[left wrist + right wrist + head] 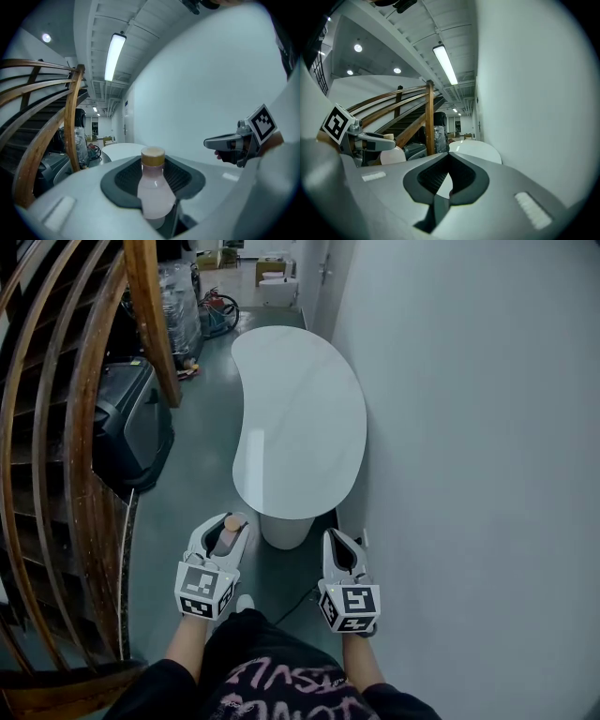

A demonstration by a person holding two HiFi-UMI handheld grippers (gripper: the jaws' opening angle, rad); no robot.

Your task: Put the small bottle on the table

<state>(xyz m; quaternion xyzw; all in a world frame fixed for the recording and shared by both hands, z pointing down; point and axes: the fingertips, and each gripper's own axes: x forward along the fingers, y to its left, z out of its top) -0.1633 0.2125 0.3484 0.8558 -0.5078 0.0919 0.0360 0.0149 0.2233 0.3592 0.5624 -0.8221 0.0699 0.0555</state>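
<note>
A small pale pink bottle (pixel 152 190) with a tan cap (pixel 232 522) stands upright between the jaws of my left gripper (pixel 223 532), which is shut on it. The white kidney-shaped table (pixel 300 418) lies just ahead, against the wall; the bottle hangs short of its near edge, above the floor. My right gripper (pixel 341 549) is held level beside the left one, jaws closed together with nothing between them. In the right gripper view the table (pixel 476 150) shows far beyond the jaws, and the left gripper (pixel 370 140) with the bottle appears at left.
A curved wooden stair railing (pixel 66 427) runs along the left. A dark grey case (pixel 131 418) sits on the floor beside it. A white wall (pixel 469 427) bounds the right side. The table's white pedestal (pixel 284 529) stands just ahead of the grippers. Clutter fills the far end of the corridor.
</note>
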